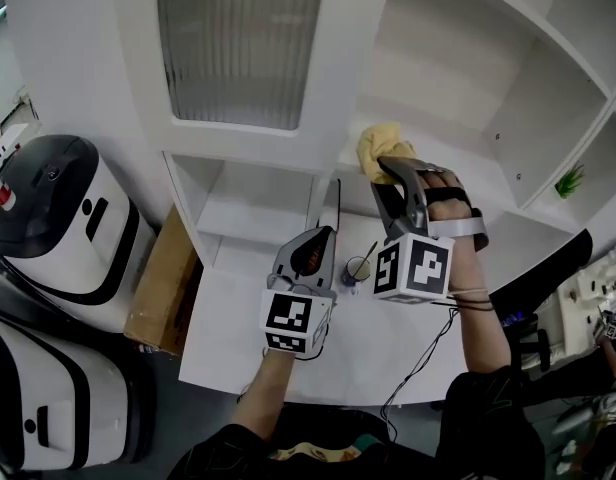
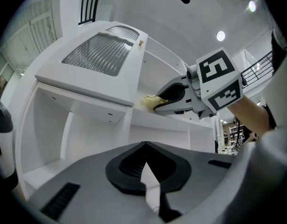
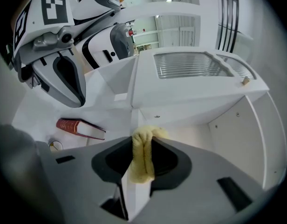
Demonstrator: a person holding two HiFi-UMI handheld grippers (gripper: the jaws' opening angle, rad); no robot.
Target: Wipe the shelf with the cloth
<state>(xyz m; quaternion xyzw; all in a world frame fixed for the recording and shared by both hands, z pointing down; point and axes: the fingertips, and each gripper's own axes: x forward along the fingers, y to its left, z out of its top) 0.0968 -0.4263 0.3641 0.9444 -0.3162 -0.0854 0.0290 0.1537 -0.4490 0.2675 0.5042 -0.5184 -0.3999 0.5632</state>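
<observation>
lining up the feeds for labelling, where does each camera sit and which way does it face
Head view: on the person's head, looking steeply down at the shelf; both forearms, left tool and right tool show.
Left gripper view: on the left tool, aimed up at the shelf; its shut jaws show.
Right gripper view: on the right tool, facing the shelf; its jaws pinch the cloth.
Shared: all show the cloth.

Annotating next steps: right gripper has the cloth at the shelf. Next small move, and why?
Probably slide the right gripper rightward along the shelf: its jaws are shut on the yellow cloth, which sits at the shelf's left end with bare board beyond.
</observation>
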